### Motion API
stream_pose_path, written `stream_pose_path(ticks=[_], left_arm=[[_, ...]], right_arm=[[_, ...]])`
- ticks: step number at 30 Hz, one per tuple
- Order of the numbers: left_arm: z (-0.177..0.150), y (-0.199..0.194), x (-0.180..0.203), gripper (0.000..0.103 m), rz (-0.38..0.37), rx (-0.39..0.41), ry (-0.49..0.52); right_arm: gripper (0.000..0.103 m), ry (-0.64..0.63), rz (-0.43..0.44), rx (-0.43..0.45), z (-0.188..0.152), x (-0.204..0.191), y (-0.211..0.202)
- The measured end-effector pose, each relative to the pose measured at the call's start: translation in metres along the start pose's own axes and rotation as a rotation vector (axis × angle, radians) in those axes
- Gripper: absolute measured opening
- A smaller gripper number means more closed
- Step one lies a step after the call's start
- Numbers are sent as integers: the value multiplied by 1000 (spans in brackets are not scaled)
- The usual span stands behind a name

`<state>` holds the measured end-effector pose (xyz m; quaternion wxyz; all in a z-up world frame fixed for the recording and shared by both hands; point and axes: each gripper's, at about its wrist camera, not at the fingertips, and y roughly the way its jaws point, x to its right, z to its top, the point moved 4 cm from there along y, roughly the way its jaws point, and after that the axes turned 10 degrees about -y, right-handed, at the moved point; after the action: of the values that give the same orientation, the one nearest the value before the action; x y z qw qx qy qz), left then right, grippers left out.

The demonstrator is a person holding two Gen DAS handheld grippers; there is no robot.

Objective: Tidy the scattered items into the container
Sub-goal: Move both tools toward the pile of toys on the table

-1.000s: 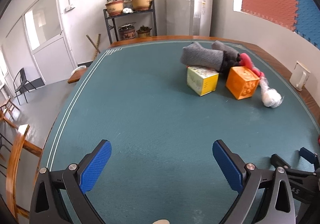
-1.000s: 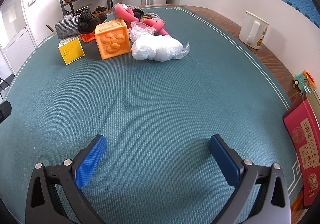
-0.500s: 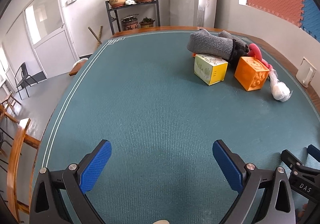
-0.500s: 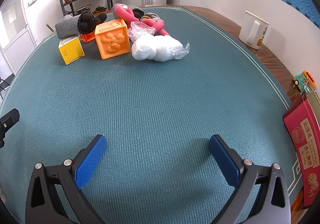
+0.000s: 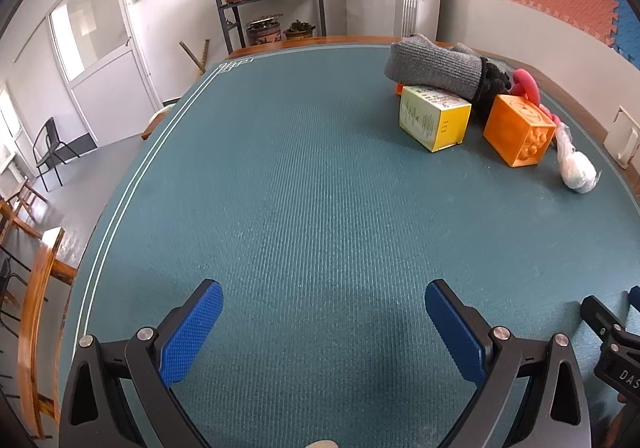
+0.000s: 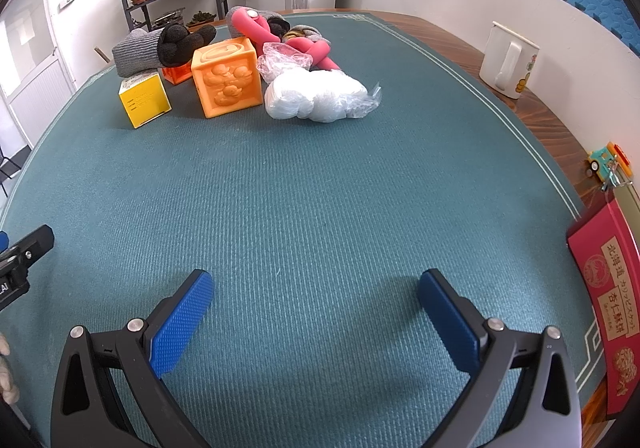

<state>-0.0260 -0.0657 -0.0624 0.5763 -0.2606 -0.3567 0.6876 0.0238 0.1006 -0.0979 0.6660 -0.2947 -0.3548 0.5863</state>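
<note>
The left gripper [image 5: 324, 312] is advancing over the green felt table mat [image 5: 320, 176]: against the picture a second ago, the pile of items is sitting larger and nearer in its view, while the right gripper [image 6: 316, 300] is showing the same scene as before. Both are hanging just above the mat with their blue-padded jaws spread wide and nothing between them.

The items are lying together at the far side: a yellow and white cardboard box [image 6: 144, 98], an orange rubber cube embossed with ducks [image 6: 227, 76], a clear plastic bag of white stuffing [image 6: 316, 98], a pink foam tube bent into a loop [image 6: 296, 42] and a grey knitted glove with black fingers [image 6: 160, 46], which is resting partly on the box. No open container is showing in either view; the red printed carton [image 6: 608, 308] at the right edge of the mat may be it, but I cannot tell.

Several things are looking risky. The things are touching and overlapping, so a reach for the box is likely to drag the glove off or shove the cube. The bag is slack and slippery, and a pinch on loose film may be holding only a fold. The cube looks nearly as wide as the open jaws, so an off-centre grip could be squeezing it out. The two grippers are working close together, and crossing paths could be knocking them.
</note>
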Motion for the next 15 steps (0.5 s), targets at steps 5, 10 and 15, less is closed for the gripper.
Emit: stream_pose_path(ticks=[5, 10, 15], left_arm=[[1, 3, 1, 102, -3, -3, -6], [1, 11, 0, 102, -2, -16, -21], [-2, 16, 2, 102, 6, -21, -23]], right_arm=[[102, -9, 2, -6, 3, -3, -3], [103, 2, 40, -14, 9, -3, -3], [103, -25, 40, 35, 31, -9, -12]])
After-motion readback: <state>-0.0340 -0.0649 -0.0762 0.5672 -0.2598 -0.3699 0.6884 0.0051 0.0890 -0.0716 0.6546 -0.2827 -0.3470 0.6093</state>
